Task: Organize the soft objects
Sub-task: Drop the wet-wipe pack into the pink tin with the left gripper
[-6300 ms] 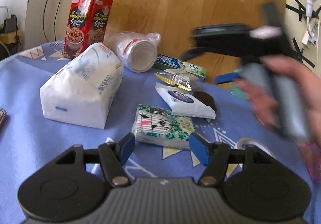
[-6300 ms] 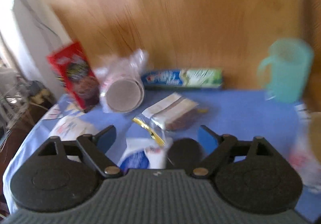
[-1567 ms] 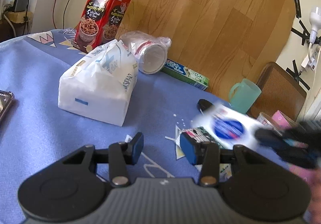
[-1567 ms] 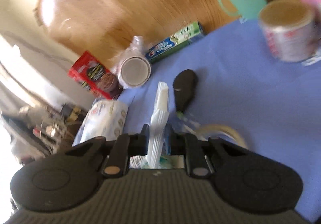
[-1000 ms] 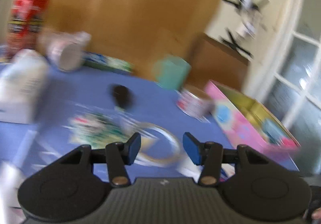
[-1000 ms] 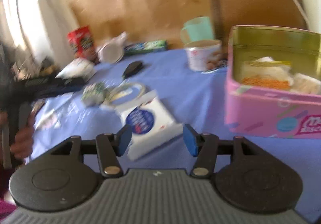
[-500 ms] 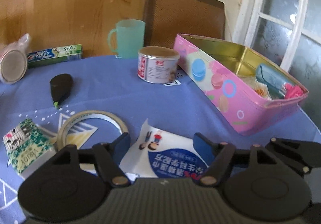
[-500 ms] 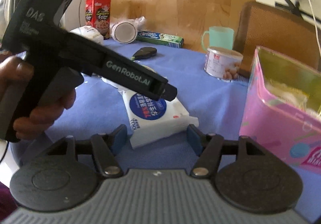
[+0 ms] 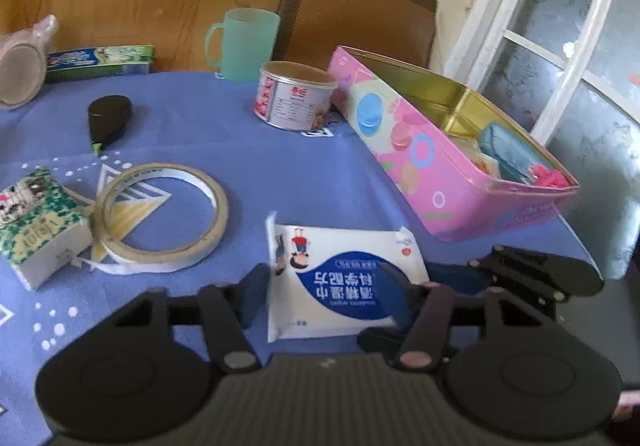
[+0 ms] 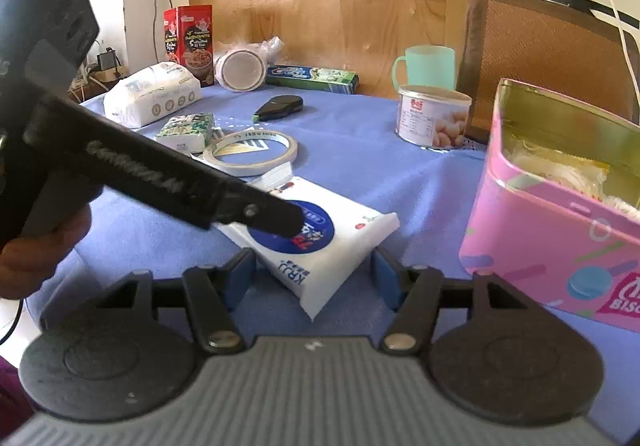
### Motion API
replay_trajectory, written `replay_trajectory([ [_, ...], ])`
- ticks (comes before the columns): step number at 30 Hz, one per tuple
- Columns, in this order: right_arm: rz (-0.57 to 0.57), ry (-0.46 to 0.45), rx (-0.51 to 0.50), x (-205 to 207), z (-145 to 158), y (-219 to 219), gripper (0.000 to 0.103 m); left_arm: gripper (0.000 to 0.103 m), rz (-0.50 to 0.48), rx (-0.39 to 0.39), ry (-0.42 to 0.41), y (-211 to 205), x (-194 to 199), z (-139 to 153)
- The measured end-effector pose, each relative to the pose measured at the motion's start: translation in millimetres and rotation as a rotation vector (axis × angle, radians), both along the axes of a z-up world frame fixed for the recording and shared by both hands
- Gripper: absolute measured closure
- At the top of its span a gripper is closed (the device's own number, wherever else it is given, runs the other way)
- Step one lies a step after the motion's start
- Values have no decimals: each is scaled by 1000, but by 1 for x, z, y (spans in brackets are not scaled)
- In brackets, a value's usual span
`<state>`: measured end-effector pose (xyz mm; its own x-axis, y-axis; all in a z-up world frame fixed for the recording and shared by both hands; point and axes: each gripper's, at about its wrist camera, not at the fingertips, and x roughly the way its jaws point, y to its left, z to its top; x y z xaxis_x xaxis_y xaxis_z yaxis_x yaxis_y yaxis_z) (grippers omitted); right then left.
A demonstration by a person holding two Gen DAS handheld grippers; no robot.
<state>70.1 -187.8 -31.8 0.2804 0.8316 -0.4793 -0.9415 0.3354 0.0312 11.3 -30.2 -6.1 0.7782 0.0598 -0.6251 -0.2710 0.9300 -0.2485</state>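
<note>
A white wet-wipes pack (image 9: 340, 282) with a blue oval label lies flat on the blue tablecloth, left of the open pink tin (image 9: 440, 174). My left gripper (image 9: 322, 296) is low over it, jaws closing, one pad at the pack's left edge and the other over its right part; no squeeze shows. In the right wrist view a left finger (image 10: 276, 220) rests over the label. My right gripper (image 10: 312, 278) faces the pack (image 10: 340, 242) from the other side, jaws closing, its pads apart from the near corner. A small green tissue pack (image 9: 36, 214) and a large white tissue pack (image 10: 154, 96) lie further left.
A tape ring (image 9: 220, 214), a black marker-like item (image 9: 108, 114), a food can (image 9: 294, 98), a green mug (image 9: 244, 42), a toothpaste box (image 9: 100, 60), a red carton (image 10: 190, 38) and bagged cups (image 10: 244, 72) stand around. A brown chair (image 9: 360, 14) is behind the table.
The right gripper let the wipes pack go onto the cloth beside the tin. The left gripper swung over from the left, came down over the pack, and its jaws narrowed.
</note>
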Motion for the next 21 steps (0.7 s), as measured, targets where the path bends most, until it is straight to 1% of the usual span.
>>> replay_trajectory([
  [1, -1, -17, 5, -3, 2, 0, 48, 50, -5, -22, -9, 0, -1, 3],
  [2, 6, -32, 19, -6, 6, -1, 55, 50, -3, -38, -29, 0, -4, 10],
  [3, 7, -38, 41, -7, 12, -4, 58, 51, -1, -33, -49, -1, -6, 19],
  [5, -11, -55, 105, -6, 26, -11, 59, 51, -16, -20, -95, -3, -4, 40],
  [7, -44, -65, 165, 0, 39, -20, 61, 51, -47, -4, -137, -8, 7, 61],
  [9, -100, -86, 212, 8, 50, -32, 61, 51, -88, 27, -159, -17, 25, 76],
  [11, -158, -107, 232, 17, 55, -43, 61, 51, -127, 57, -170, -31, 47, 87],
  [13, -234, -139, 230, 31, 58, -53, 61, 51, -168, 86, -183, -46, 74, 93],
  [14, -272, -146, 223, 41, 59, -57, 61, 49, -183, 103, -191, -53, 89, 95],
  [15, -309, -149, 215, 50, 61, -60, 61, 46, -186, 121, -201, -60, 105, 96],
  [16, -348, -153, 206, 61, 61, -60, 59, 37, -183, 142, -214, -66, 120, 96],
  [17, -412, -171, 191, 74, 59, -60, 58, 35, -184, 169, -220, -73, 135, 95],
  [18, -491, -199, 153, 89, 55, -57, 57, 35, -177, 197, -213, -78, 149, 92],
  [19, -552, -212, 114, 100, 50, -56, 57, 38, -161, 211, -194, -82, 158, 88],
  [20, -591, -194, 100, 111, 45, -60, 57, 40, -150, 204, -178, -82, 164, 86],
  [21, -607, -144, 125, 118, 42, -70, 57, 40, -150, 174, -169, -81, 164, 83],
])
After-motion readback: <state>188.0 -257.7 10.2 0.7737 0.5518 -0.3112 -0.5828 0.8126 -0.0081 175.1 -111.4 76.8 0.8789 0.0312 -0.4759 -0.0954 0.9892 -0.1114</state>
